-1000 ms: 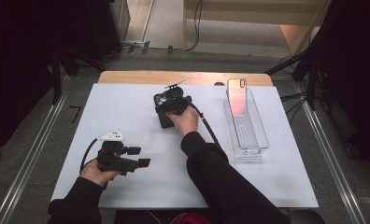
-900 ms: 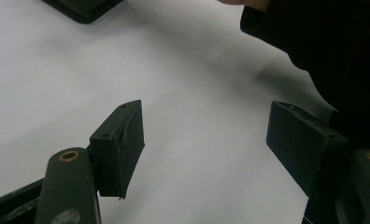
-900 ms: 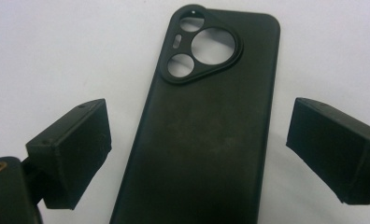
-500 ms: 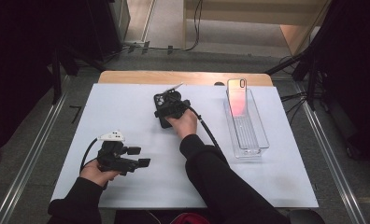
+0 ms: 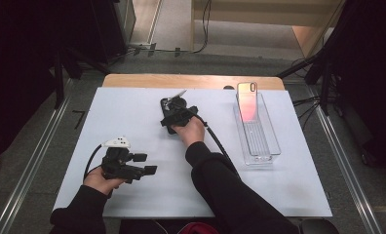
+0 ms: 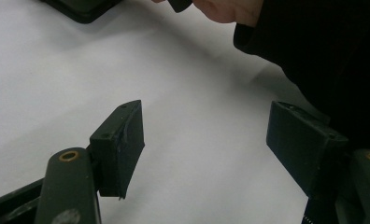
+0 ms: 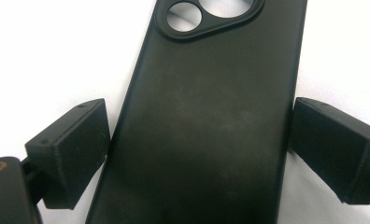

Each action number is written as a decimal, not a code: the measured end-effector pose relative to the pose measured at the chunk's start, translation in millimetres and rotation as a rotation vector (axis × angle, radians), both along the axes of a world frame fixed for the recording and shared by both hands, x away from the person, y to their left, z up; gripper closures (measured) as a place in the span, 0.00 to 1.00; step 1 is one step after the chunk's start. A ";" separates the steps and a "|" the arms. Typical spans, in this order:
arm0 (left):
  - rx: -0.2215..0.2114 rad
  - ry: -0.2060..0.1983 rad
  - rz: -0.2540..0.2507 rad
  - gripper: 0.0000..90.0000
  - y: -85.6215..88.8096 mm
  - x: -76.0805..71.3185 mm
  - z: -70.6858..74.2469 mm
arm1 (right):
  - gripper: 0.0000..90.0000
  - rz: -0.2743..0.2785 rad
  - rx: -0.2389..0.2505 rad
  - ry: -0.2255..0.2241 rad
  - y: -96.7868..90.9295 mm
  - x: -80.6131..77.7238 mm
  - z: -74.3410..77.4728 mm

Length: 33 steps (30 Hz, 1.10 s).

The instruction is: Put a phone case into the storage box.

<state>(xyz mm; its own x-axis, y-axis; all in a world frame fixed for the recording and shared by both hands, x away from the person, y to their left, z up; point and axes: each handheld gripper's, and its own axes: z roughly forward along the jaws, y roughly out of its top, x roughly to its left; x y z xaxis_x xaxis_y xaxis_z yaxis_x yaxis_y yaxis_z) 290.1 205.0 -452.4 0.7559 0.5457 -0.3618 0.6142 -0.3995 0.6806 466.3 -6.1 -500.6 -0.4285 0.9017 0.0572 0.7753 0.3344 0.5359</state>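
a white sheet is covering the bench [image 5: 132,117], w/ a strip of bare wood showing at the far edge and grey floor + dark cabinets around it. the right claw [image 5: 177,113] is sitting mid-bench toward the far side, held by the person's right hand [image 5: 191,130]. in the right gripper view its jaws are standing spread on either side of a black phone case [image 7: 206,121] lying flat on the sheet, camera cutout pointing away; the left jaw is touching or nearly touching the case edge, the right one is just beside it, so it's bracketing, not clamping. the left claw [image 5: 132,165] is resting near the front left, in the left hand [image 5: 101,180], jaws wide apart over bare sheet, gripping nothing. a clear tray [image 5: 271,146] is sitting at the right side w/ a pinkish phone [image 5: 247,100] leaning at its far end, well apart from both claws.
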 end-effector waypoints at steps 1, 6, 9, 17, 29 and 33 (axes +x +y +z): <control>0.000 0.001 0.000 0.32 0.0 0.0 0.0 | 0.05 -0.001 -0.006 -0.002 0.6 -0.4 -0.3; 0.000 -0.001 0.001 0.32 -0.6 -0.3 -0.1 | 0.05 -0.009 -0.022 -0.027 2.9 -2.5 -2.6; -0.001 -0.001 0.000 0.32 -0.7 -0.8 0.0 | 0.06 -0.020 -0.022 -0.026 3.8 -3.5 -2.5; 0.000 0.001 0.001 0.31 -0.7 -1.0 0.1 | 0.10 -0.021 -0.028 -0.024 2.4 -3.0 -1.1; 0.000 0.002 0.003 0.32 0.6 -0.2 0.0 | 0.16 0.000 -0.003 -0.036 -4.6 -4.5 -0.7; 0.000 0.002 0.004 0.32 0.7 0.2 -0.1 | 0.17 0.011 0.003 -0.028 -7.3 -3.3 0.9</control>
<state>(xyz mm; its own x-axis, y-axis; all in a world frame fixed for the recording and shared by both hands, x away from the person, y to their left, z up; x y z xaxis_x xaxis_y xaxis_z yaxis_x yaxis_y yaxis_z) 290.3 205.8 -452.5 0.7528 0.5489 -0.3634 0.6174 -0.3972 0.6790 463.0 -13.4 -499.6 -0.4402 0.8966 0.0480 0.7560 0.3412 0.5587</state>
